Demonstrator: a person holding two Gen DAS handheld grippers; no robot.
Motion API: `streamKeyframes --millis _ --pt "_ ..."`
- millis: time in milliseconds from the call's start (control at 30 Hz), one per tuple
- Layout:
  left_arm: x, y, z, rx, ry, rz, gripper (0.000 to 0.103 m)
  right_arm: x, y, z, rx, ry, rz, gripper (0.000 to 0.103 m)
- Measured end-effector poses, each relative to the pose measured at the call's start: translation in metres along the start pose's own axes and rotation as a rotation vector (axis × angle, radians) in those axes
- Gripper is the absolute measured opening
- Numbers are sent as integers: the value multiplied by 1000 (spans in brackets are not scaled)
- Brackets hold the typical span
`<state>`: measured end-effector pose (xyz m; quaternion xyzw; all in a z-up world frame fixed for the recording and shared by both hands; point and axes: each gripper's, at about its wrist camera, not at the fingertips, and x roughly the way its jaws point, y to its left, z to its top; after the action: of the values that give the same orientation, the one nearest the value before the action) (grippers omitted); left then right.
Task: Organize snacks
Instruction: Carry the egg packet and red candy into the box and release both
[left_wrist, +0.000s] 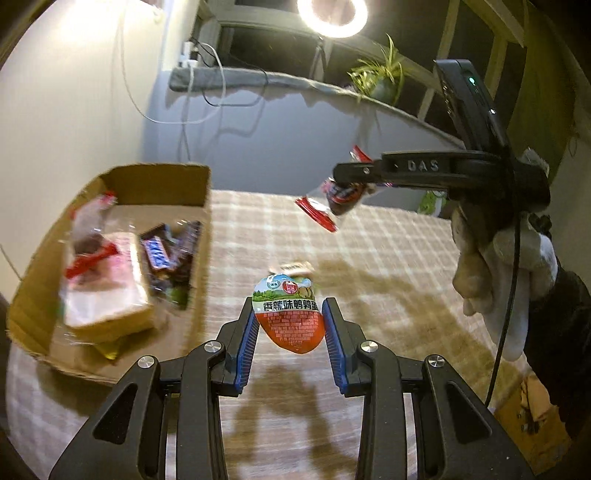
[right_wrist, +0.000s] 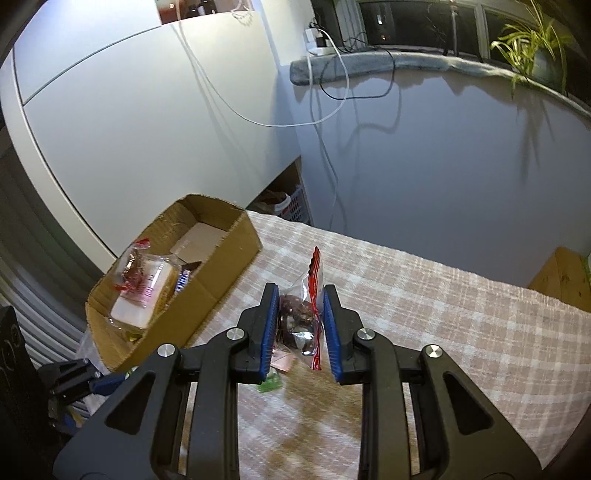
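With both grippers loaded and raised above the checked tablecloth (right_wrist: 443, 332), I judge the task to be past its midpoint but not finished.

Left gripper (left_wrist: 290, 321): I hold its blue pads closed on an orange-and-green quail egg pouch (left_wrist: 290, 314), pinched at the pouch's lower half, with the printed top standing clear above the pads. The pouch hangs free of the cloth.

Right gripper (right_wrist: 300, 319): I hold its pads pressed onto a clear red-edged snack bag (right_wrist: 301, 321) with a dark filling. In the left wrist view, the same bag (left_wrist: 332, 199) dangles from the fingers, well above the cloth, and a gloved hand (left_wrist: 498, 266) grips the handle.

Cardboard box (right_wrist: 221, 258): it sits at the left end of the table, open at the top. It already contains a clear wrapped cake pack (left_wrist: 107, 295), a second red-tied clear bag lying on that pack, and Snickers bars (left_wrist: 162, 254) beside it. I count these as sorted.

Remaining work, as I judge it:
1. Carry both held items leftward to the box and release them inside it.
2. Collect the loose items on the cloth: a small wrapper (left_wrist: 295, 267) lies just beyond the quail egg pouch, and the right wrist view shows a small green item (right_wrist: 271, 386) and a pinkish scrap below the fingers. Their contents cannot be identified.

No other snacks are visible on the cloth.
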<state>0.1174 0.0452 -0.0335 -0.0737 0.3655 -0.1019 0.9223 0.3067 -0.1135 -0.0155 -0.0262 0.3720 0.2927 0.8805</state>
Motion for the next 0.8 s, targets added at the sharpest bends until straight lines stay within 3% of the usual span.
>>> streamKeyframes --millis 400,800 --pt "-30 45 10 -45 -73 73 33 3 47 27 -72 -34 30 25" --pt "-41 87 14 -94 -99 132 33 41 90 56 -130 -30 44 25"
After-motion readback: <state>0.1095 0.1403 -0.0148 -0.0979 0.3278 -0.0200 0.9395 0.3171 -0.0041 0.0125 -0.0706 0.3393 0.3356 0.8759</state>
